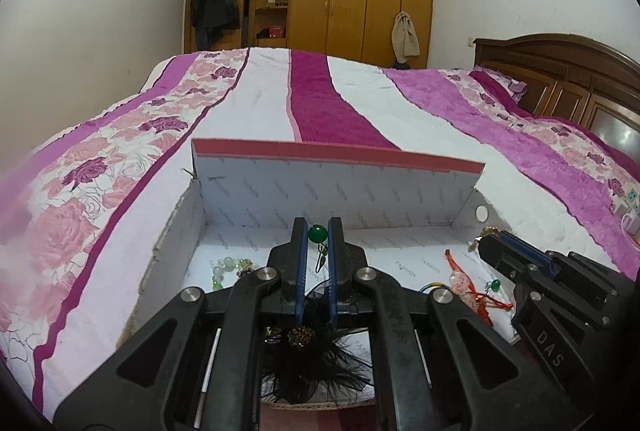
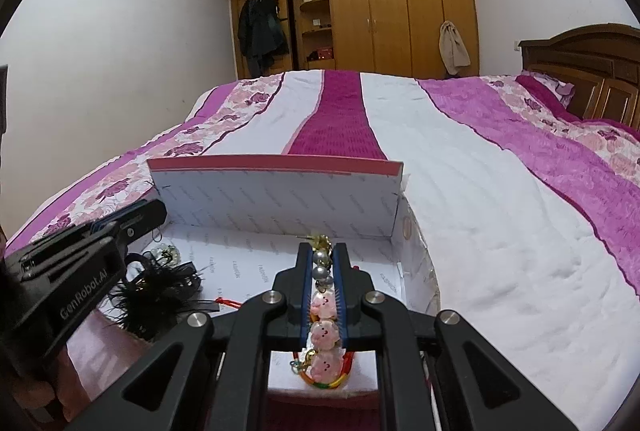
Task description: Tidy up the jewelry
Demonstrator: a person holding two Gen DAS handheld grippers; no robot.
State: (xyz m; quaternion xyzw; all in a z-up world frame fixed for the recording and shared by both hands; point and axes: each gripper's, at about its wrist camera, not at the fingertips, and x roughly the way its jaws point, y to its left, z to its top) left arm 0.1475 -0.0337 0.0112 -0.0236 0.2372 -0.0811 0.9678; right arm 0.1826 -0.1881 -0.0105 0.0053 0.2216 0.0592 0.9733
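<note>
Jewelry lies in an open white box [image 1: 224, 223] at the near edge of the bed [image 1: 360, 103]: a pale bead bracelet [image 1: 226, 269] to the left, a black feather piece [image 1: 316, 363] in front, red cord charms [image 1: 460, 279] to the right. The left tool [image 1: 318, 231] is closed on a dark wisp of the feather piece, a green bead [image 1: 317, 233] beyond its tips. The right tool [image 2: 322, 251] grips a string of pearls and pink pig charms [image 2: 323, 305] above the box.

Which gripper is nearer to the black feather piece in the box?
Left. The left gripper is directly over the black feather piece, which shows between its fingers; the right gripper is off to the side, shut on a bead strand.
</note>
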